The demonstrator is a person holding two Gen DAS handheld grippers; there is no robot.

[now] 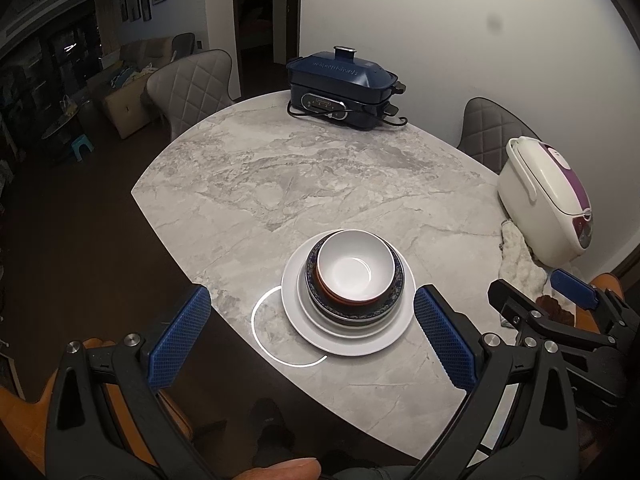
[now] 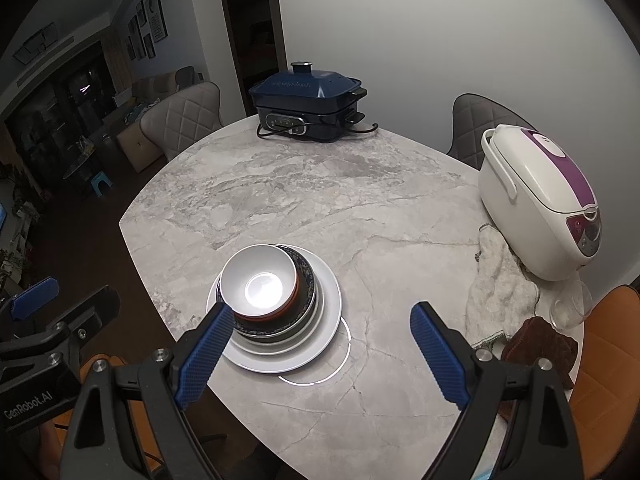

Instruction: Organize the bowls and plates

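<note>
White bowl (image 1: 347, 267) sat nested in brown (image 1: 344, 300) and blue-patterned bowls (image 1: 356, 312), on stacked white plates (image 1: 352, 340), near worktop (image 1: 320, 168) front edge. Left hand-held gripper (image 1: 312, 338) and right hand-held gripper (image 2: 322, 354) both gaped empty. Stacking looked complete; next likely just withdrawing

Lower plates (image 1: 348, 340) mostly hidden under bowls (image 1: 352, 272)

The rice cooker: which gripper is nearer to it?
Right. The right gripper hangs open between the dish stack and the rice cooker; the left gripper, also open, sits farther, beyond the stack.
</note>
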